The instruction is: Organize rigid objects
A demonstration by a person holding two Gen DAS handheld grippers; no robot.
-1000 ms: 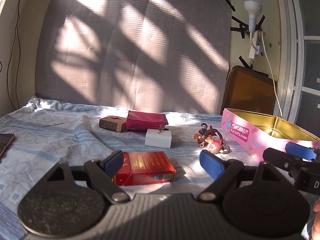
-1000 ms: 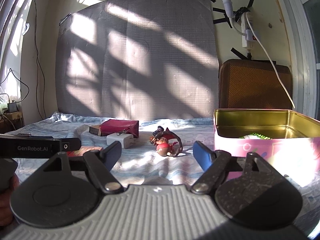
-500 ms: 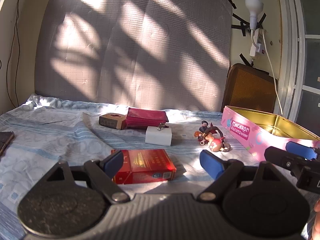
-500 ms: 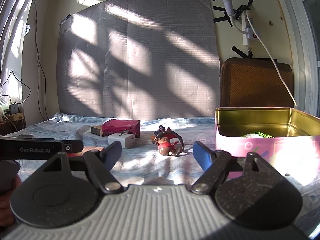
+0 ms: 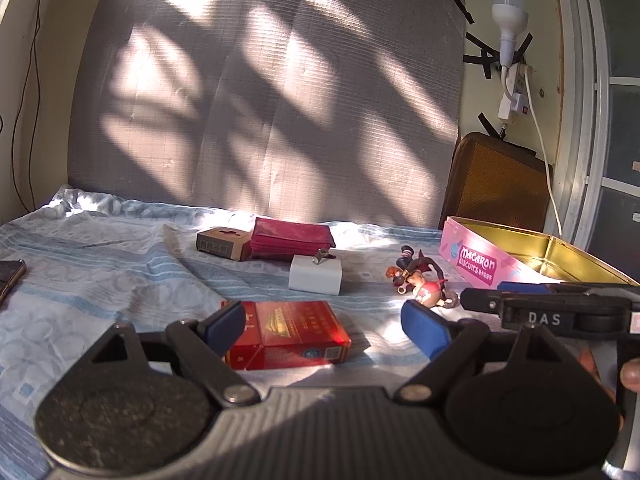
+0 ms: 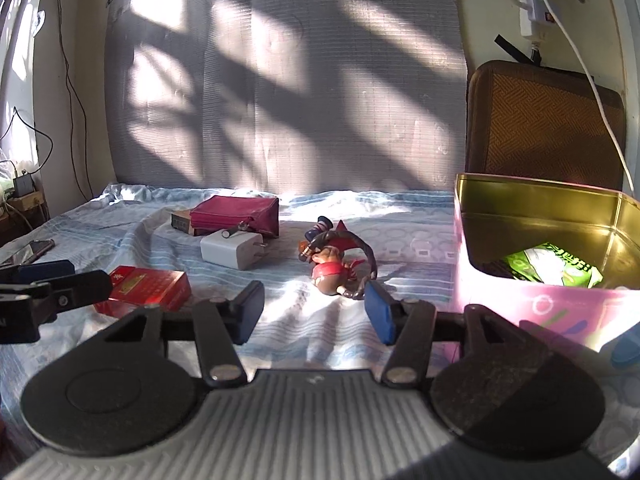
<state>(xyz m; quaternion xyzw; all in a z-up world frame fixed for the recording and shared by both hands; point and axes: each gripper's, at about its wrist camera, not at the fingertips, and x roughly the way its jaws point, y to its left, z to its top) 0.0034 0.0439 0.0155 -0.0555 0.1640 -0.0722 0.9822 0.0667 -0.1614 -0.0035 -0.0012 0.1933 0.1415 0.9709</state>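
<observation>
A red cigarette pack (image 5: 288,332) lies flat on the blue sheet between the wide-apart fingers of my left gripper (image 5: 326,330), closer to the left pad; the gripper is open and not pressing on the pack. The pack also shows in the right wrist view (image 6: 148,290). A small red and dark toy figurine (image 6: 334,264) lies on its side just beyond the tips of my right gripper (image 6: 315,316), whose jaws are closing with nothing pressed between them. The figurine (image 5: 420,284) sits left of an open pink biscuit tin (image 6: 520,300).
The tin (image 5: 476,264) holds a green packet (image 6: 556,266). Further back lie a white charger (image 6: 232,254), a maroon pouch (image 6: 236,216) and a small brown box (image 6: 182,220). A phone (image 5: 10,276) lies at the far left. A padded grey board stands behind the bed.
My right gripper has moved forward toward the figurine and tipped down, and its jaws have narrowed. The tin's inside now shows. The left gripper has stayed over the red pack.
</observation>
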